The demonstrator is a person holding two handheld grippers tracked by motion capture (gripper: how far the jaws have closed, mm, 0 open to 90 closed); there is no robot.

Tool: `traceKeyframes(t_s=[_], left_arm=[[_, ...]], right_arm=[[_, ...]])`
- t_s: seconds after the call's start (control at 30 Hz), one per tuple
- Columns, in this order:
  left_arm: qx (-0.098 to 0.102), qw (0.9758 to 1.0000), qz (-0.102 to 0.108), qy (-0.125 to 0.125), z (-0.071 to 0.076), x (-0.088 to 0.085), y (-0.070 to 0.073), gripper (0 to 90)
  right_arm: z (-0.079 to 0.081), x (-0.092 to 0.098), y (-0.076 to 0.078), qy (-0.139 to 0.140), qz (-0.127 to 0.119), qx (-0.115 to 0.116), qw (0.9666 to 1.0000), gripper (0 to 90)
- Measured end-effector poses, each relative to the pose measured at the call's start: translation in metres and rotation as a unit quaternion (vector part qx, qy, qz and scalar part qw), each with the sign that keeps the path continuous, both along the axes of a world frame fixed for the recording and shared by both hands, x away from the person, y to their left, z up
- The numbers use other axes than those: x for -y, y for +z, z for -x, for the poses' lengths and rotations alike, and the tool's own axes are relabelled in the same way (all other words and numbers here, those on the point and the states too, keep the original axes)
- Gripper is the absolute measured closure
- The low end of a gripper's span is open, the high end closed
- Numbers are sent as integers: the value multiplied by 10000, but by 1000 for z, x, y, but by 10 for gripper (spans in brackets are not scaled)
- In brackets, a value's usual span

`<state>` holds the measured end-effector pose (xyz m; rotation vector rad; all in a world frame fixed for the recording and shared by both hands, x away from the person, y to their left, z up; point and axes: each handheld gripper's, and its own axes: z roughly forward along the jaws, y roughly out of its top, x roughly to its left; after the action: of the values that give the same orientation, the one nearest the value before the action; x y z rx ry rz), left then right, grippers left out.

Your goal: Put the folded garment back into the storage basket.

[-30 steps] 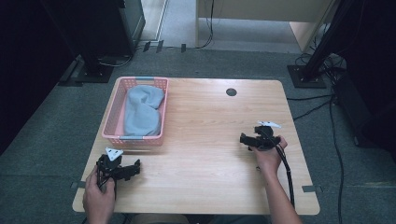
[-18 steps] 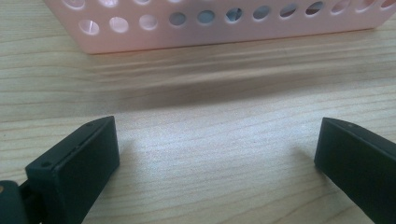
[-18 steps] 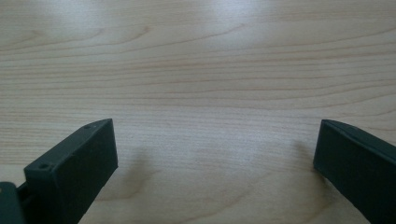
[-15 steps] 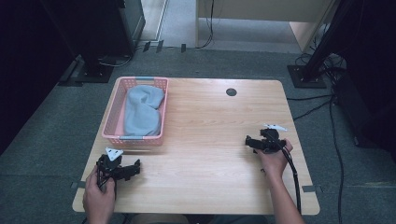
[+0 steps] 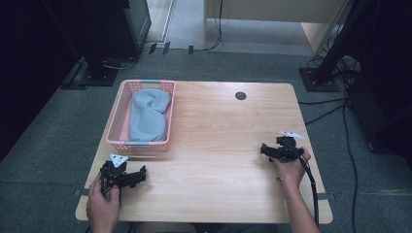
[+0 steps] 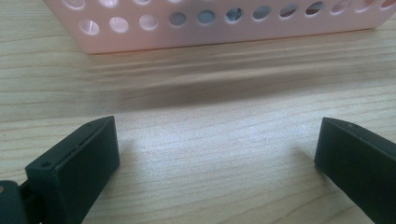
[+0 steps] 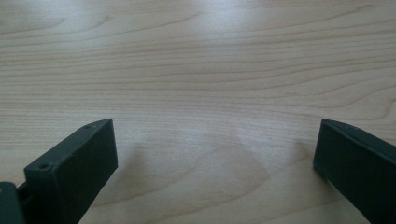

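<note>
Left hand-held gripper (image 5: 130, 177) near counter (image 5: 218, 145) front-left corner, jaws spread wide, nothing between them; faces pink basket (image 5: 116, 127) just ahead. Grey cloth (image 5: 148, 114) bunched inside basket at counter's back-left. Right hand-held gripper (image 5: 265, 148) near right edge, jaws likewise wide, empty, well apart from basket. Risk: light basket likely slides or tips if cloth pulled one-handed; jaw may catch perforated wall instead of fabric.

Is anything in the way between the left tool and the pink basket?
Nothing visible is. Only bare table lies between the open left tool and the pink basket. The grey cloth sits inside it, behind its holed wall.
</note>
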<state>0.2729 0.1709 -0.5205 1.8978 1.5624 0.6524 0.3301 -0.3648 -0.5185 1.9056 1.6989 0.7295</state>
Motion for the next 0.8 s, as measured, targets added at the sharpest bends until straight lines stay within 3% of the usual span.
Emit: traceKeyframes(t_s=[0.8], left_arm=[[-5, 10000, -6, -5, 0, 0, 0, 0]], right_arm=[[20, 22, -4, -71, 257, 26, 9996, 0]])
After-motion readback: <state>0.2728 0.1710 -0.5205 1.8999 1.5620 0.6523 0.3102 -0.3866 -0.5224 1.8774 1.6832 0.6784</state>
